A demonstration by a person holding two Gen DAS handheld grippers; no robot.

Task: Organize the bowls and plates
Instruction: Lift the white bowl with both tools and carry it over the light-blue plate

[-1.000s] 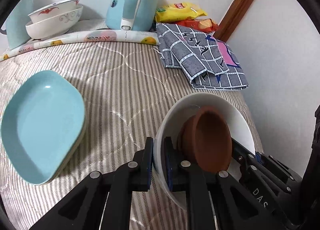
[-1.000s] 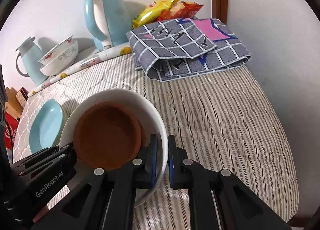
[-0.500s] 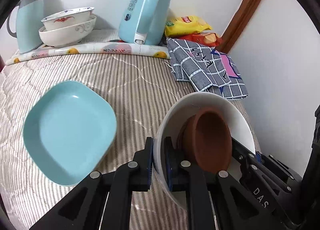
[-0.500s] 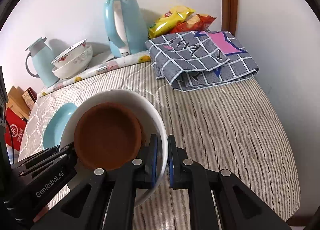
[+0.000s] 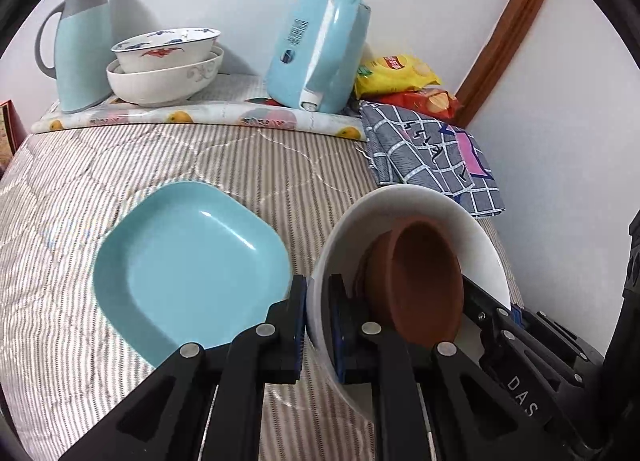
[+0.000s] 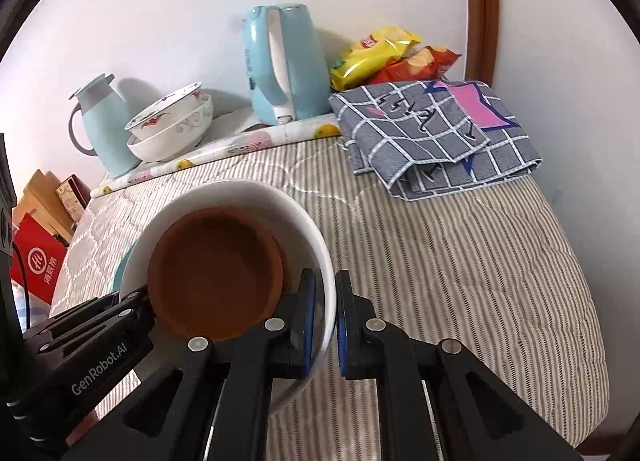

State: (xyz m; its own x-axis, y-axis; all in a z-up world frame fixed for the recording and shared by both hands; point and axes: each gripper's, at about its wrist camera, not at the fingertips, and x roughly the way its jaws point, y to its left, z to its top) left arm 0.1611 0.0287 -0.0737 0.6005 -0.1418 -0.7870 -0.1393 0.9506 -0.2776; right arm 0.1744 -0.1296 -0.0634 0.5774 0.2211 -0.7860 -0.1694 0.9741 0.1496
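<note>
Left gripper (image 5: 318, 325) and right gripper (image 6: 325, 323) each pinch opposite rims of the white bowl (image 5: 404, 205). Bowl mouth faces up (brown dish (image 6: 212, 273) nested inside, tilted).

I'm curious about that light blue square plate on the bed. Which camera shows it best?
The left wrist view: the blue plate lies almost fully visible on the striped bedcover. In the right wrist view only a thin sliver peeks out behind the white bowl.

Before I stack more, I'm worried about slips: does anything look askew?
Yes: the brown bowl sits off-centre and tilted inside the white bowl, which both tools pinch by opposite rims. Nothing looks spilled or broken.
</note>
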